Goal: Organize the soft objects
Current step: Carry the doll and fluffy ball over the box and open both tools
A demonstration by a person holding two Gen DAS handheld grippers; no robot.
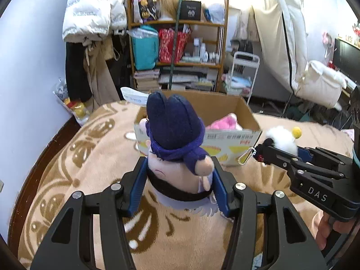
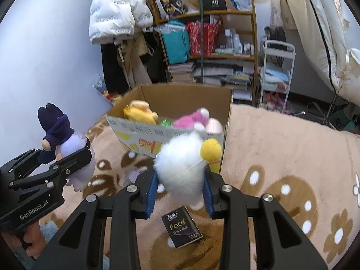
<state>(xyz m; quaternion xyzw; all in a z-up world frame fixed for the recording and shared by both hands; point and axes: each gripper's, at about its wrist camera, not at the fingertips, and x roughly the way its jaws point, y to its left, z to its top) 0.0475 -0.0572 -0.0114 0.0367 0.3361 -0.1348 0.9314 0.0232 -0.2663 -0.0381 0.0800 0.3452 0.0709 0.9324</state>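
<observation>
Left gripper [image 1: 178, 186]: blue pads closed onto the waist of a purple-hooded plush doll [image 1: 177, 148], jaws kept roughly half apart by its body. Doll upright, lifted off the blanket [image 1: 90, 157], hood pointing ahead of the tongs.

Right gripper [image 2: 180, 189]: pads pressed into both sides of a white fluffy plush [image 2: 182, 164] with a yellow pom-pom [image 2: 211, 149] at its upper right. Jaws partly closed, fur bulging between them.

Cardboard box [image 1: 234, 139] sits ahead of both tongs, just beyond the held toys, open top.

Left wrist view only: a bead chain and small black tag hanging at the right gripper's tip; inside the box only the pink plush [image 1: 225, 122] shows, the doll's hood blocking the rest.

Right wrist view only: box contents are clearer, with a yellow plush [image 2: 139, 112] at far left, something green mid, pink plush at right. A black tissue pack [image 2: 181, 227] marked "Face" lies on the blanket directly below the right tongs. The left gripper appears from the side at far left, the doll's lavender body and scalloped hem visible.

Behind the box in both views: cluttered wooden shelf [image 2: 225, 54], white puffer jacket [image 2: 112, 11] hanging left of it.
</observation>
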